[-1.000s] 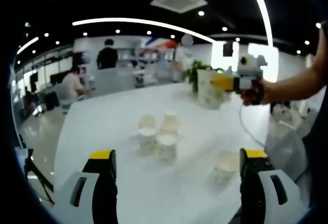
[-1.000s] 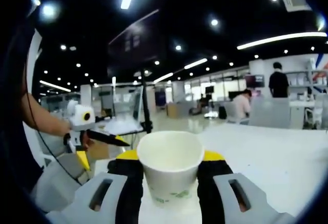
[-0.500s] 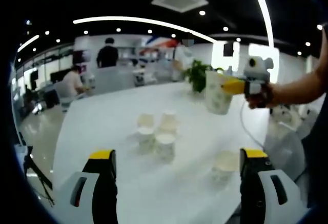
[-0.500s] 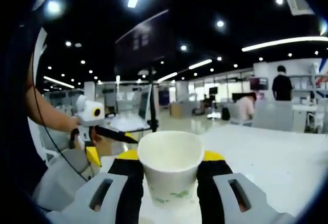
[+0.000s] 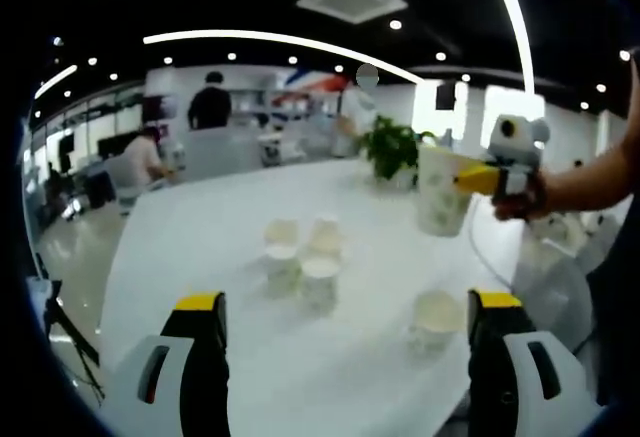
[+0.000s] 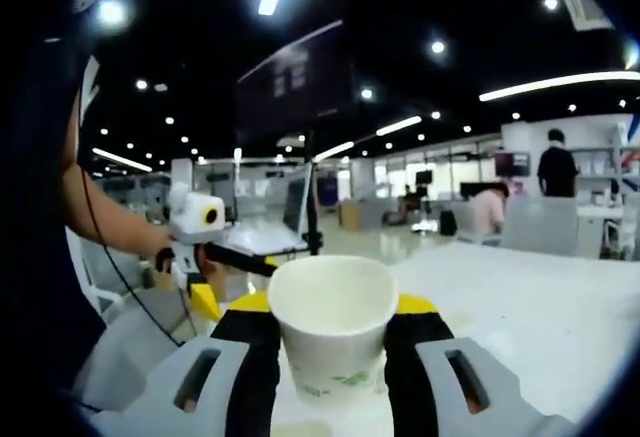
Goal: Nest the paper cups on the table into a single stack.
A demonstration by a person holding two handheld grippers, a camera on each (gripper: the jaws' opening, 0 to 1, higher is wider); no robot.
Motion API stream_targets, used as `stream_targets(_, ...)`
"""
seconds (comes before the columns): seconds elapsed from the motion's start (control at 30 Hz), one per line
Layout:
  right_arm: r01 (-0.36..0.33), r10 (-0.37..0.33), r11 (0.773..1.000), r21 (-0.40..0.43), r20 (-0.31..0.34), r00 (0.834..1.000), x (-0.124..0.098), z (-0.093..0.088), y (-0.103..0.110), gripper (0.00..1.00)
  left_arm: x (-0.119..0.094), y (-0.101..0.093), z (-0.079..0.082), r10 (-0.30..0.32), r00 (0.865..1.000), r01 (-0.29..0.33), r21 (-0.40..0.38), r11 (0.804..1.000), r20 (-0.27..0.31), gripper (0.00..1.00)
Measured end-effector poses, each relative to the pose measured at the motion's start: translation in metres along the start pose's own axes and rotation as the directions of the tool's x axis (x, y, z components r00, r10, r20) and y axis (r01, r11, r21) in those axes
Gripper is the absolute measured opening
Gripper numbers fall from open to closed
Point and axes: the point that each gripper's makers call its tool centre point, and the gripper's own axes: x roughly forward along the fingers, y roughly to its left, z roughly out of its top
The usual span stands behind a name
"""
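- Right gripper view: the right tongs pinch a paper cup by its sides, mouth up, raised above the worktop.
- Left gripper view shows that same carried cup at the far right, above the worktop's right part, with a lone cup standing below and nearer.
- A cluster of four cups stands mid-worktop, touching or nearly so; a potted plant sits at the far edge.
- To do this step well, I judge the held cup should stay upright, come directly over one standing cup's mouth, then drop straight down so the rims do not catch; a gentle pinch avoids crushing the paper wall.
- The lone cup looks the closest target, though which is meant I cannot tell.
- Left tongs are spread wide with nothing between them, held low at the near edge, pointing across the worktop.
- A forearm reaches in from the right behind the right tongs, roughly level.
- Nothing is nested on the worktop yet.
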Motion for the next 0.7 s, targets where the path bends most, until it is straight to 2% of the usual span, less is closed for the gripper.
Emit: stream_targets(0.7,-0.04,0.04,0.999,0.006,0.004,0.999,-0.009,-0.009,0.034,0.37,0.004,-0.003,-0.004,-0.013,1.0,0.013,-0.004,1.0,-0.017,0.98)
